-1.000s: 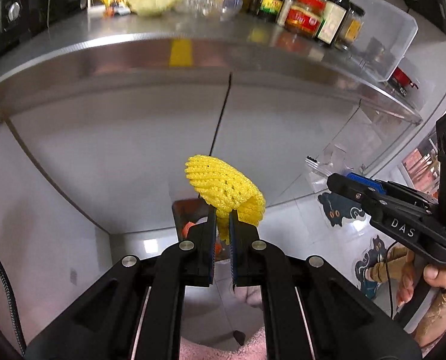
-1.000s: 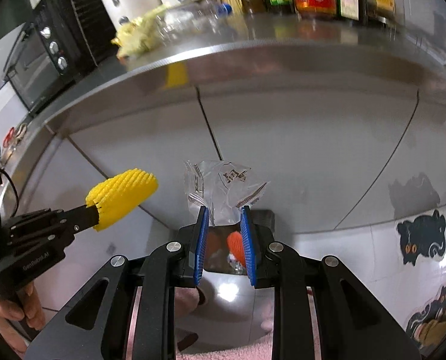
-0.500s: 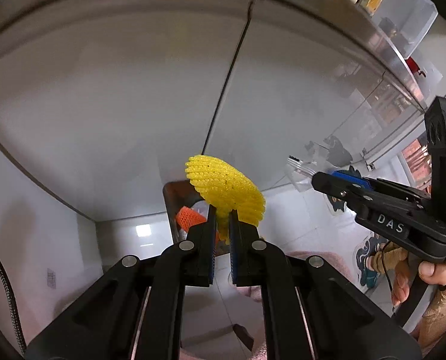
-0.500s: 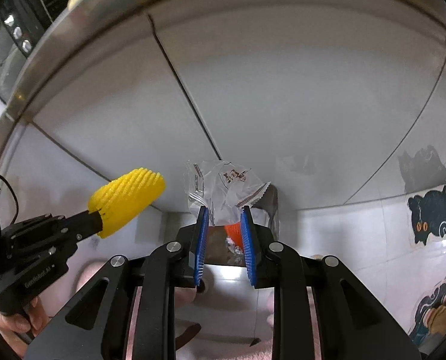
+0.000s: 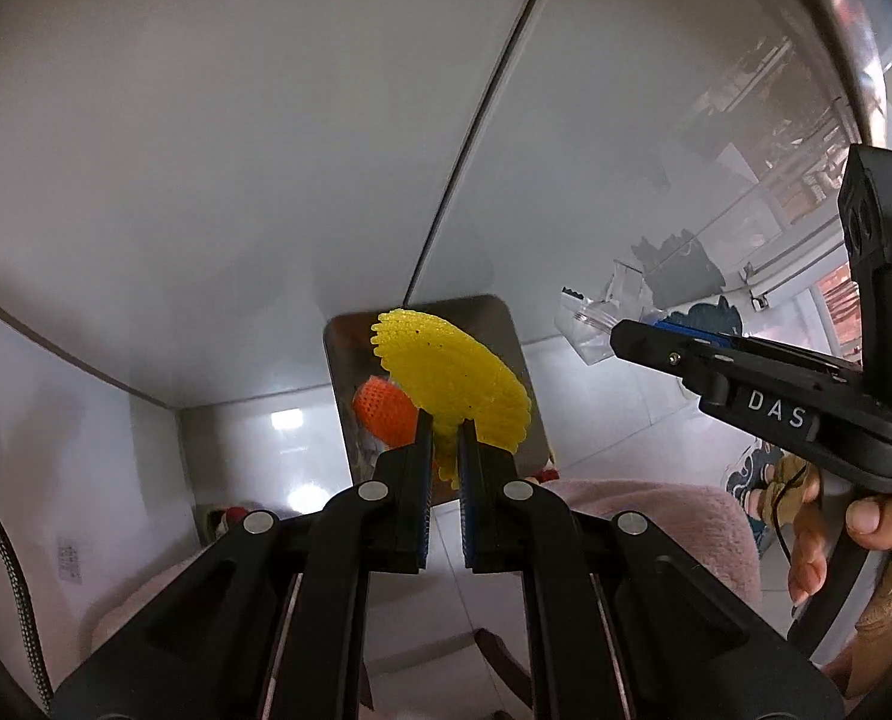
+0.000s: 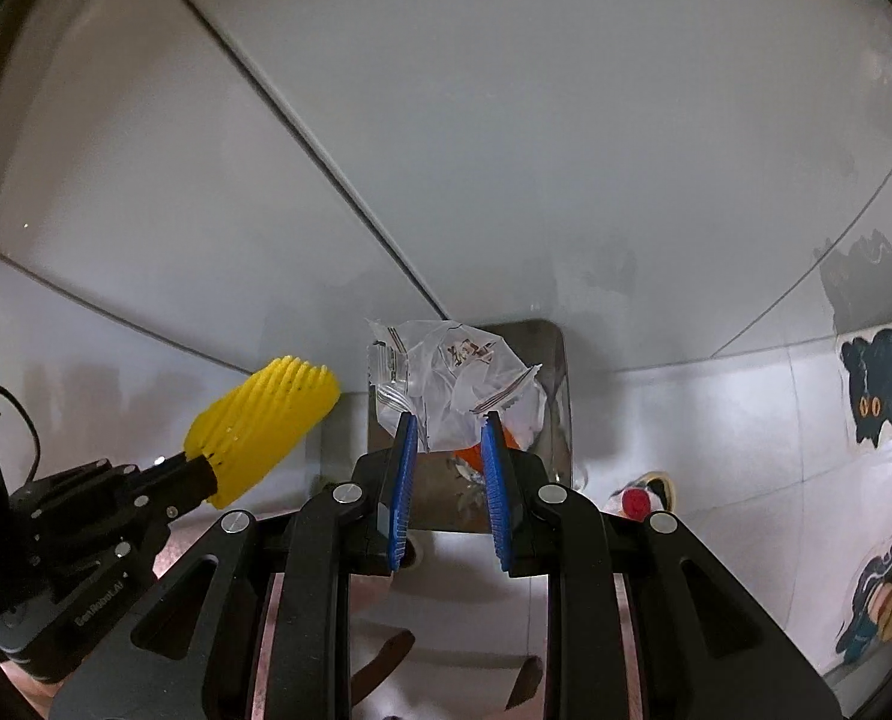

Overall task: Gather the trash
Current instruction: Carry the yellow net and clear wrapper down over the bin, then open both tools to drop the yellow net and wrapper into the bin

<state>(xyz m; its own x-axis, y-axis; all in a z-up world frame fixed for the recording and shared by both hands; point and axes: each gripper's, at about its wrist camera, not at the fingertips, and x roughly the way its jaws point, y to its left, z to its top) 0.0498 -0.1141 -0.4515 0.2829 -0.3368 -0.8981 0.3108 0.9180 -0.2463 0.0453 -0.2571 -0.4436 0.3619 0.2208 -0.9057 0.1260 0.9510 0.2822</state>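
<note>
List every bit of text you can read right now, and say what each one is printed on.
"DAS": white letters on the black body of the right claw.
"GenRobot.AI", small and only partly legible: on the black body of the left claw.
Dark print on the crumpled clear plastic wrapper: too blurred to read.
Yellow foam fruit net: no text.

Cabinet fronts [image 6: 506, 120]: pale grey glossy panels fill the upper frame, split by a dark diagonal seam [image 5: 476, 132].
Floor [image 6: 716, 420]: glossy white tiles, lower right, with bright light reflections.
Cat stickers [image 6: 878, 384]: black cartoon cats, right edge.
Counter edge [image 5: 848, 48]: shiny metal strip, upper right.
</note>
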